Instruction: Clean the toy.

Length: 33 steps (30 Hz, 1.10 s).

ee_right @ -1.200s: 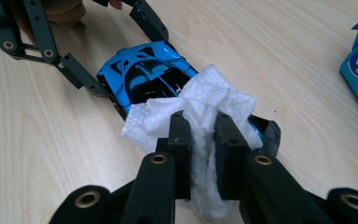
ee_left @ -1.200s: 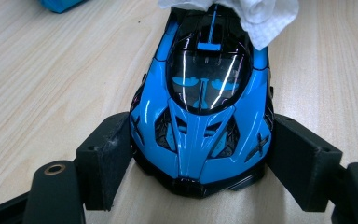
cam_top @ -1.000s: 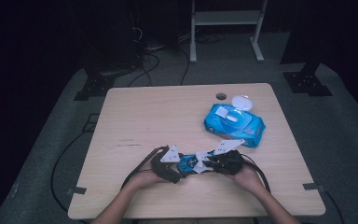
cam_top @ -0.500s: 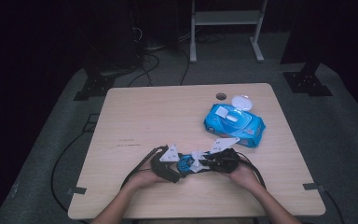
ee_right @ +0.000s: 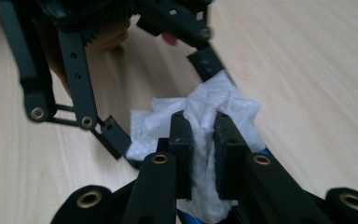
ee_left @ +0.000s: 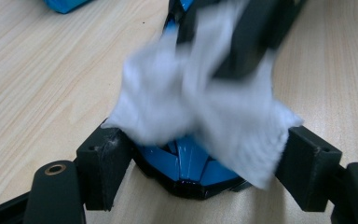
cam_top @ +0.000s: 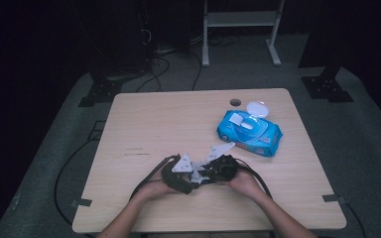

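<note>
Two grippers are brought together near the front edge of the pale wooden table [cam_top: 144,119]. A crumpled white wet wipe [ee_right: 200,116] is pinched by the right gripper [ee_right: 204,128] and rubbed over a small blue-and-black object [ee_left: 184,161] gripped by the left gripper [ee_left: 205,163] (wiping appears underway, not finished). The blue wipe pack [cam_top: 249,131] lies open, well apart.

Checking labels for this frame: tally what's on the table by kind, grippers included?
Blue wet-wipe pack, lid open: 1
White wipe, pinched by the right gripper: 1
Small blue-and-black object between the left gripper's fingers, kind unclear: 1
Grippers: 2, left gripper and right gripper
Total: 5
</note>
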Tool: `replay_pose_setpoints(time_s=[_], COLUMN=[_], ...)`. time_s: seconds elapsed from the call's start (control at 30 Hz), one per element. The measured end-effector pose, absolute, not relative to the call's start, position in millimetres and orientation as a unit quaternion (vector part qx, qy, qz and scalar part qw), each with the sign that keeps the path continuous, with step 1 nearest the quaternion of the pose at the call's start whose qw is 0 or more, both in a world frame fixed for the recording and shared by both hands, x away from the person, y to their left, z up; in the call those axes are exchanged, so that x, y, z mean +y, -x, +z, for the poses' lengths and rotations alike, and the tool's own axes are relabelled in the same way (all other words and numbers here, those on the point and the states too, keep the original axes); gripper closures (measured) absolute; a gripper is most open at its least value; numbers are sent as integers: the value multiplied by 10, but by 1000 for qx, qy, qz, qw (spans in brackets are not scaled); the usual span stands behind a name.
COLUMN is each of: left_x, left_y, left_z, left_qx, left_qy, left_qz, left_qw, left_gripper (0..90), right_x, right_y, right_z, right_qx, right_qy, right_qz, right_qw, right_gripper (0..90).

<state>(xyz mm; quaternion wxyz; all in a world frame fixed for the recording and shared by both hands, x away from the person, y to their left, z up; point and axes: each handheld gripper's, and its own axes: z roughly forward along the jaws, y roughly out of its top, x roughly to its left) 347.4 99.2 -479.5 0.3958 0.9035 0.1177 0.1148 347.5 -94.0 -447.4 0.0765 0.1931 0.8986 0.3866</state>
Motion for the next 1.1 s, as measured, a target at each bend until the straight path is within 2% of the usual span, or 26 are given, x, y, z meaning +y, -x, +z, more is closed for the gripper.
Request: replay_pose_setpoints(time_s=[0.3,0.43,0.53,0.77,1.1], left_x=[998,1001,996,1012,1011], left_y=[-3479,-3473,-3470,-3476,-3475], left_z=[-4800,-4803,-4805,-4807,-4810], left_qx=[117,116,115,120,120], left_qy=[-902,-901,-901,-901,-901], left_qz=[114,117,118,111,113], left_qw=[400,401,401,402,402], left_gripper=[252,251,251,251,251], right_x=[-830,-936,-1029,-863,-1156], right_y=[-3619,-3665,-3683,-3663,-3766], right_z=[-4470,-4436,-4430,-4475,-4427], right_qx=[900,897,894,898,890], right_qy=[-208,-223,-230,-213,-238], right_qz=[377,371,375,376,383], right_qw=[73,89,85,79,71], right_gripper=[795,795,795,792,794])
